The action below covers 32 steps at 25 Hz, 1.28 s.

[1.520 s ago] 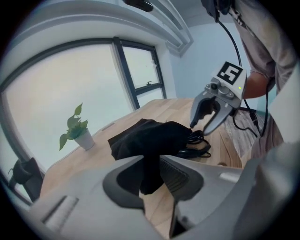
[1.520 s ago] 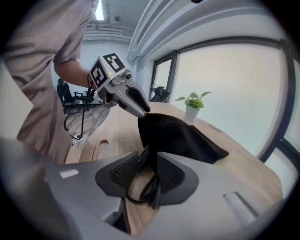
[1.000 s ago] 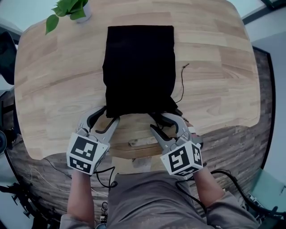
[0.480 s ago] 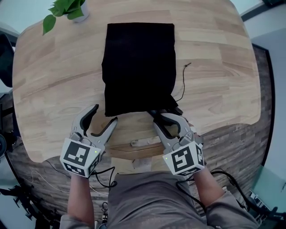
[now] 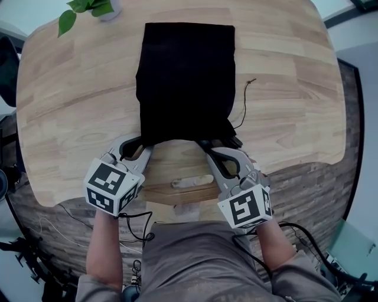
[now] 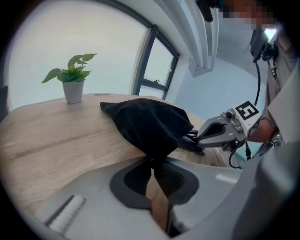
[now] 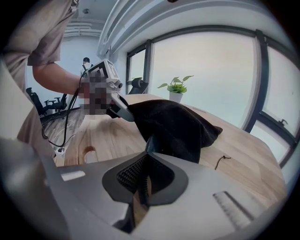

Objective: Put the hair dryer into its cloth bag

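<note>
- The black cloth bag lies on the wooden counter, running from the middle toward 12 o'clock in the head view. It is humped up rather than flat.
- The hair dryer itself cannot be seen.
- The left tongs are at the bag's 7 o'clock corner, closed on a fold of the black cloth.
- The right tongs are at the bag's 5 o'clock corner. They have just been closing and now pinch the bag's near edge between their pads.
- A thin dark string trails on the counter at the bag's 3 o'clock side.
- A small potted plant stands at the counter's 11 o'clock edge, well apart from the bag.
</note>
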Available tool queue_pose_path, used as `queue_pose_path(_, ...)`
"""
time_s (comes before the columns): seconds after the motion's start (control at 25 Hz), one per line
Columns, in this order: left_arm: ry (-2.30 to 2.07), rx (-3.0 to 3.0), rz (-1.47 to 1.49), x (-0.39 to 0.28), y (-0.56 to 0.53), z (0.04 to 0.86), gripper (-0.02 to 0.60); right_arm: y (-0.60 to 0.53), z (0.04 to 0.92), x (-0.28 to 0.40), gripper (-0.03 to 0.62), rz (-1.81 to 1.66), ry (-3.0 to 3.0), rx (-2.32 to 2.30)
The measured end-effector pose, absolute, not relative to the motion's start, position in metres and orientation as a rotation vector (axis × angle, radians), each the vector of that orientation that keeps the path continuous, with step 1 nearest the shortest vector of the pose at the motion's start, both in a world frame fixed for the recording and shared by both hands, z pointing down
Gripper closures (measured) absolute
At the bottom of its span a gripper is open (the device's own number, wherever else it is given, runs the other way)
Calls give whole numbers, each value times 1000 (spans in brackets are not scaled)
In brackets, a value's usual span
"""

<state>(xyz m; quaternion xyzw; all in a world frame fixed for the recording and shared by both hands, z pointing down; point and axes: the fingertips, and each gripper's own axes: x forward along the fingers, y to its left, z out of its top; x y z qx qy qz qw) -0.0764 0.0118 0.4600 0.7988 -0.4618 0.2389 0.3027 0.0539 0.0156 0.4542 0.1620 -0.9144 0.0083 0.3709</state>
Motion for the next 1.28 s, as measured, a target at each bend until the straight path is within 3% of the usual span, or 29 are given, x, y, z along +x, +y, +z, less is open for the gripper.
queue_pose_path(0.08, -1221, 2126, 637, -74, 15, 457, 563, 15, 453, 54, 564, 15, -2342, 431)
queue_pose_path(0.16, -1223, 2135, 637, -75, 17, 453, 563, 15, 458, 55, 434, 20, -2319, 422)
queue_pose_path(0.2, -1221, 2140, 639, -74, 18, 452, 563, 15, 462, 56, 418, 23, -2302, 417)
queue_pose_path(0.44, -1169, 2163, 659, -62, 24, 453, 563, 11, 469, 55, 461, 106, -2282, 477)
queue_pose_path(1.0, -1162, 2168, 685, -63, 36, 462, 561, -6, 469, 46, 465, 87, -2304, 505)
queue_pose_path(1.16, -1178, 2127, 707, -67, 54, 462, 467, 4, 473, 43, 433, 140, -2315, 442)
queue_pose_path(1.28, -1252, 2079, 715, -74, 72, 462, 454, 8, 470, 46, 390, 169, -2343, 410)
